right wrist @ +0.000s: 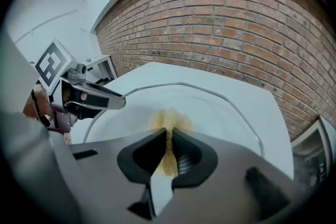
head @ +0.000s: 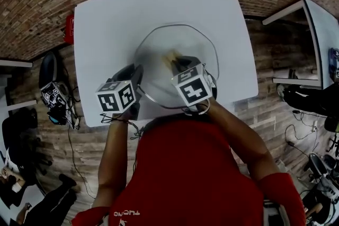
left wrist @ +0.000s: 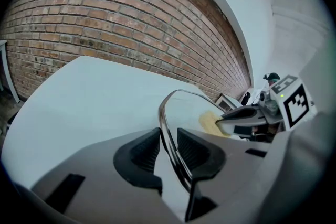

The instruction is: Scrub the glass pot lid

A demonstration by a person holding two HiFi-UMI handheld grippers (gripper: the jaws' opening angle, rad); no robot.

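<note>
The left gripper (left wrist: 168, 141) has its jaws about half apart, clamped on the metal rim of the lid (left wrist: 186, 107); the rim runs up between the two black pads (left wrist: 191, 149), and they press on it from both sides. The right gripper (right wrist: 169, 147) has its jaws nearly together, pinching a thin yellow sponge (right wrist: 169, 120); the sponge's free end spreads out past the fingertips and lies on the glass.

The lid is over the near half of the white table (head: 116, 24), close in front of the person; it is held tilted, with the left gripper at its left edge and the right gripper reaching onto the glass from the near side.

In the head view the marker cubes and gripper bodies cover the near rim of the lid and both pairs of jaws; the sponge there is only a pale blur; whether the far rim rests on the table I cannot tell; no view shows a knob clearly; the glass itself is faint against the white top, so the rim is the only plain outline. A brick wall (right wrist: 236, 23) stands behind the table.
</note>
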